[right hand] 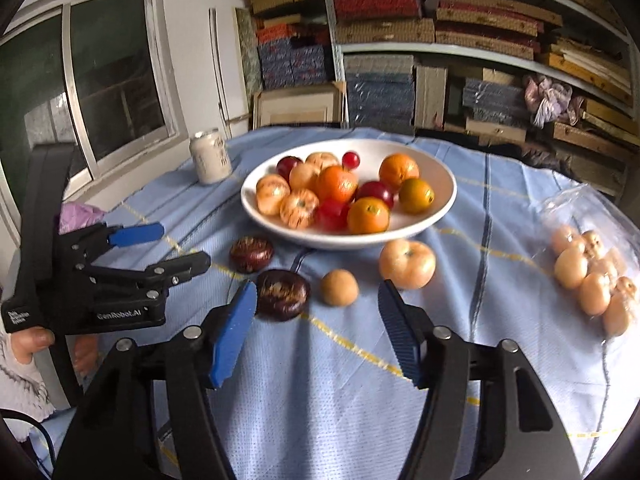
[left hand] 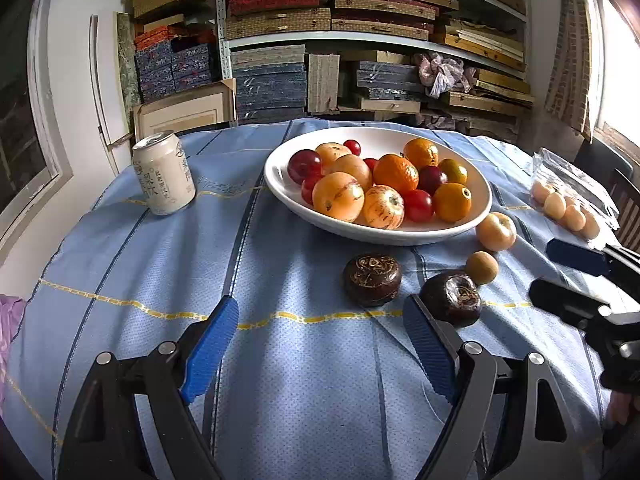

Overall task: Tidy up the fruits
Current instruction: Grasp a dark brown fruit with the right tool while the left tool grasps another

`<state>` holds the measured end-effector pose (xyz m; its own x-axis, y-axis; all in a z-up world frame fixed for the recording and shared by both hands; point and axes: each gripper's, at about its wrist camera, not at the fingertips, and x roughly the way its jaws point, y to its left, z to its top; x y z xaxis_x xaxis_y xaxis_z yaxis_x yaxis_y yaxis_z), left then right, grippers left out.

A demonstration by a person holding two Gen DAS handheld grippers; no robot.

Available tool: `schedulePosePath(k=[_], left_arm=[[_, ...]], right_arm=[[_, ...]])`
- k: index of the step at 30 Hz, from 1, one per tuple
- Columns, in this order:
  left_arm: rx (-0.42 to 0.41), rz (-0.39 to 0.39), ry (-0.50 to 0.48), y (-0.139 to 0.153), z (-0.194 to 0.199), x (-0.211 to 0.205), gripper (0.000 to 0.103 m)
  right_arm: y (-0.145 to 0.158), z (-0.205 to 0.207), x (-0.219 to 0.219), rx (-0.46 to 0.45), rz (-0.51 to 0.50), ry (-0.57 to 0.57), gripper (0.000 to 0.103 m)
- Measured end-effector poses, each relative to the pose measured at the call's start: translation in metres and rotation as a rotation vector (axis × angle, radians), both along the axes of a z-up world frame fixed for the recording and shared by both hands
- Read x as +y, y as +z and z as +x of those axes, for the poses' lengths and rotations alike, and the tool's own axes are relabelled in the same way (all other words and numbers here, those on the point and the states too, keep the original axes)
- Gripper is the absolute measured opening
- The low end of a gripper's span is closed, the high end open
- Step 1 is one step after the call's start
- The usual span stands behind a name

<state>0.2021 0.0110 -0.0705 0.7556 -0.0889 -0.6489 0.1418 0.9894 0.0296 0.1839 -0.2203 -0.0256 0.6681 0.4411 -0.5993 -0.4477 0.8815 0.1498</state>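
Observation:
A white bowl on the blue cloth holds several oranges, red plums and pale apples. In front of it lie two dark brown fruits, a small tan fruit and a pale apple. My left gripper is open over bare cloth, its right finger close beside the nearer dark fruit. My right gripper is open too, with the tan fruit just beyond its tips, a dark fruit by its left finger and the apple past its right finger.
A white drink can stands at the back left of the table. A clear bag of pale fruits lies at the right. Each gripper shows in the other's view: right gripper, left gripper. Shelves of boxes stand behind.

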Motion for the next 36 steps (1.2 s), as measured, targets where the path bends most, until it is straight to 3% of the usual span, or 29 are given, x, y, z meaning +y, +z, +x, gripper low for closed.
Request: schedulePosePath(k=[7, 13, 24, 29, 34, 36], left_arm=[[0.014, -0.018, 0.024, -0.002, 0.01, 0.003, 0.085], [-0.005, 0.029, 0.104, 0.001, 0.013, 0.015, 0.085], [-0.019, -0.06, 0.166, 0.012, 0.01, 0.04, 0.092], [-0.013, -0.079, 0.175, 0.013, 0.01, 0.043, 0.092], [-0.005, -0.095, 0.175, 0.013, 0.01, 0.046, 0.093], [-0.002, -0.092, 0.172, 0.012, 0.01, 0.044, 0.093]], right_arm=[[-0.003, -0.001, 0.015, 0.036, 0.023, 0.055, 0.062], [-0.009, 0.003, 0.037, 0.072, -0.009, 0.101, 0.062], [-0.022, 0.035, 0.05, 0.174, -0.007, 0.063, 0.062], [-0.026, 0.046, 0.064, 0.174, -0.087, 0.06, 0.062], [-0.032, 0.052, 0.073, 0.186, -0.151, 0.048, 0.045], [-0.034, 0.053, 0.072, 0.197, -0.145, 0.047, 0.045]])
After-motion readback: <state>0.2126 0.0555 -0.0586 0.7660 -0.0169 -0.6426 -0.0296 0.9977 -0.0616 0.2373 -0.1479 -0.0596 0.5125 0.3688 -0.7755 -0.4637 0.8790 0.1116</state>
